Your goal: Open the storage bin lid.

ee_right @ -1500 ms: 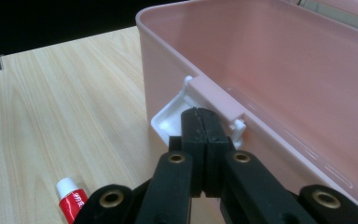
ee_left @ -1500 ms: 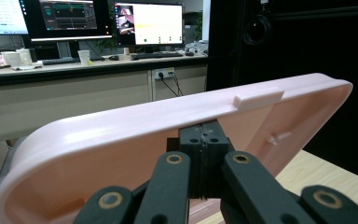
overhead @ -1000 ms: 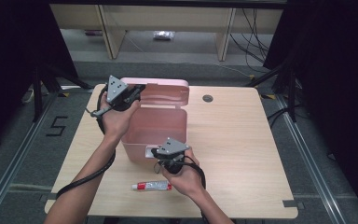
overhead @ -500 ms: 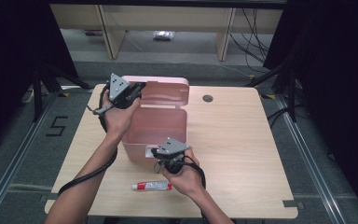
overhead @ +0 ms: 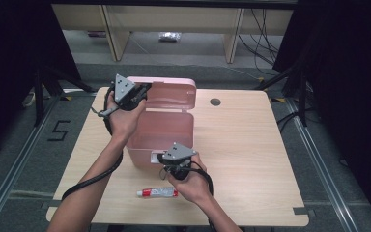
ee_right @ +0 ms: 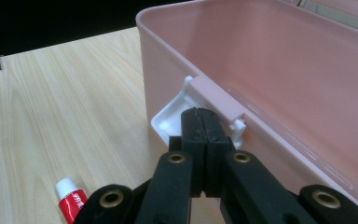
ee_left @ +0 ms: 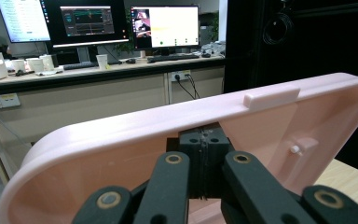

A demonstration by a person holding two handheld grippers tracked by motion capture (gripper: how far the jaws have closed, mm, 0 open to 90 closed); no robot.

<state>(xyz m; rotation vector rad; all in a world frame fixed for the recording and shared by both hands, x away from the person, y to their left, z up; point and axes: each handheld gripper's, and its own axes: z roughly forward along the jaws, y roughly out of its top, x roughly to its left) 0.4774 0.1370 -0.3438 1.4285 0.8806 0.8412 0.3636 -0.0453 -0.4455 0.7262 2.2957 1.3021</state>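
High view, left gripper [overhead: 142, 90]: closed tight, nothing between the black jaws, pressing against the inner face of the raised lid [overhead: 171, 94] near its top edge.
Left gripper view: jaws meeting flush in front of the pink lid [ee_left: 121, 140], just below its rim; small rectangular tab [ee_left: 271, 98] sitting on the rim to the right; little white peg [ee_left: 296, 149] sticking out of the lid's inner wall.
High view, right gripper [overhead: 165, 159]: closed as well, holding nothing, tips resting at the front wall of the pink box [overhead: 159, 133], by the latch.
Right gripper view: jaws shut together, touching the white latch [ee_right: 175, 114] just under the box rim [ee_right: 223, 100]; latch hanging out and down from the front wall.
Box: standing open near the middle of the counter [overhead: 251, 145], lid tilting upright at the back, inside looking bare.
Tube: red and white tube [overhead: 157, 193] lying flat on the counter, just in front of the box, near the right hand [overhead: 191, 186]; white cap [ee_right: 65, 186] and red body peeking in at the lower left of the right gripper view.
Counter: round hole [overhead: 215, 102] sitting beside the lid, to its right.
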